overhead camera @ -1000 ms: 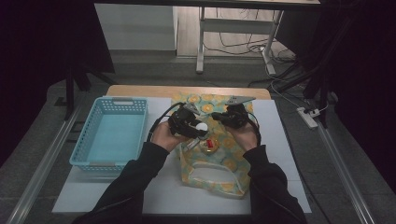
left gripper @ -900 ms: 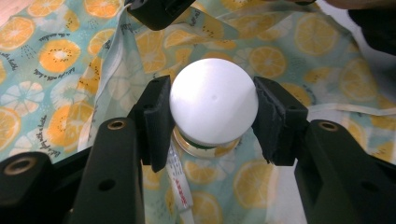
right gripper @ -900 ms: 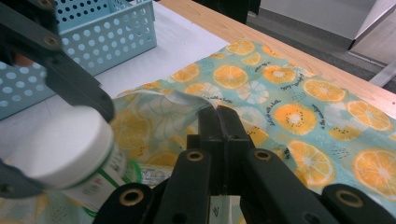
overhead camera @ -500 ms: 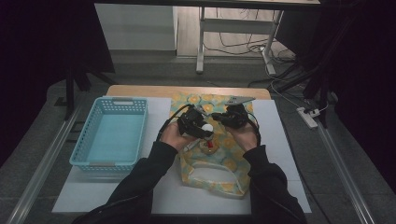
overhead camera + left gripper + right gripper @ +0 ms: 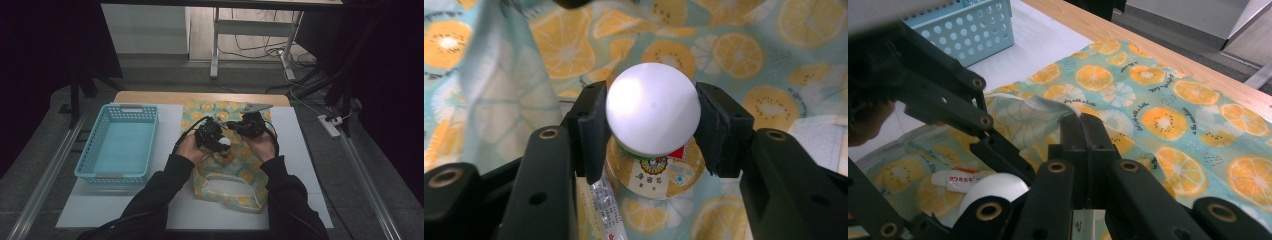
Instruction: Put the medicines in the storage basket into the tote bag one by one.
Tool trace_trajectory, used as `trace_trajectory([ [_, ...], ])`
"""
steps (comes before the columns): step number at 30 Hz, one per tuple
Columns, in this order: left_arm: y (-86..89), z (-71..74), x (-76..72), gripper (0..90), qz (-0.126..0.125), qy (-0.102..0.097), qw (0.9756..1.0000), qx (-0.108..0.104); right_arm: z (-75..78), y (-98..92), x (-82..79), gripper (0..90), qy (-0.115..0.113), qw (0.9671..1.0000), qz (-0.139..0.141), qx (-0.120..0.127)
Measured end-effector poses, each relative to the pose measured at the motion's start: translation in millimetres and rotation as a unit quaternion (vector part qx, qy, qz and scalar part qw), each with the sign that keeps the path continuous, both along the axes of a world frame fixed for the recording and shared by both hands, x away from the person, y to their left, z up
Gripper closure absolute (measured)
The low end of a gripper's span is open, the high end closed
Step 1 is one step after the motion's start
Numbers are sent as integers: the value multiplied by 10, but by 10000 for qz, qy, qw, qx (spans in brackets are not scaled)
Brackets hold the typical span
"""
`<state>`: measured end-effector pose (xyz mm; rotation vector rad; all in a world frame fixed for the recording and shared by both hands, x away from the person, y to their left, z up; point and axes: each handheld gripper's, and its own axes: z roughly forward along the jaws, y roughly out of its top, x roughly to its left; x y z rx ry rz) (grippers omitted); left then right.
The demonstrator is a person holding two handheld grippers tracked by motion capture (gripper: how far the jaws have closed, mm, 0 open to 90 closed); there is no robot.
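A fabric bag (image 5: 235, 172) printed with orange and kiwi slices lies in the middle of the table, its mouth held up. My left gripper (image 5: 219, 141) is shut on a white ball (image 5: 653, 115), which sits between its pads just over the bag's mouth. Below the ball, inside the bag, are a small round labelled tub (image 5: 659, 177) and a clear sachet (image 5: 606, 212). My right gripper (image 5: 1081, 127) is shut on the bag's raised edge (image 5: 1048, 112) and holds it up. In the right gripper view the white ball (image 5: 993, 192) appears beside those jaws.
A light blue plastic basket (image 5: 120, 145) stands to the left of the bag on the white mat (image 5: 170, 125). The wooden table edge (image 5: 200, 97) runs behind the bag. Both of the person's forearms come in from the bottom of the high view.
My left gripper has carried the white ball right and down, closer to the right gripper and the bag's mouth. The right gripper has kept still on the bag's edge.
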<state>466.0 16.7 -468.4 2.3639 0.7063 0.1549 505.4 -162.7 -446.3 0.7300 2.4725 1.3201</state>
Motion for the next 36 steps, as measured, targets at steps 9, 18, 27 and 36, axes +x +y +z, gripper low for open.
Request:
trace_trajectory([
  [9,3,-20,12,426,46,3,9999,-131,7,5,-7,900,-16,10000,15,-7],
  [18,102,129,-70,246,116,-56,9992,-385,25,18,-24,900,-31,10000,45,-4],
  [27,226,164,-232,115,52,27,9978,-657,27,24,-29,900,-20,10000,47,-18],
  [36,369,159,-395,1,-79,130,9933,-1149,25,27,-33,900,11,10000,51,-22],
])
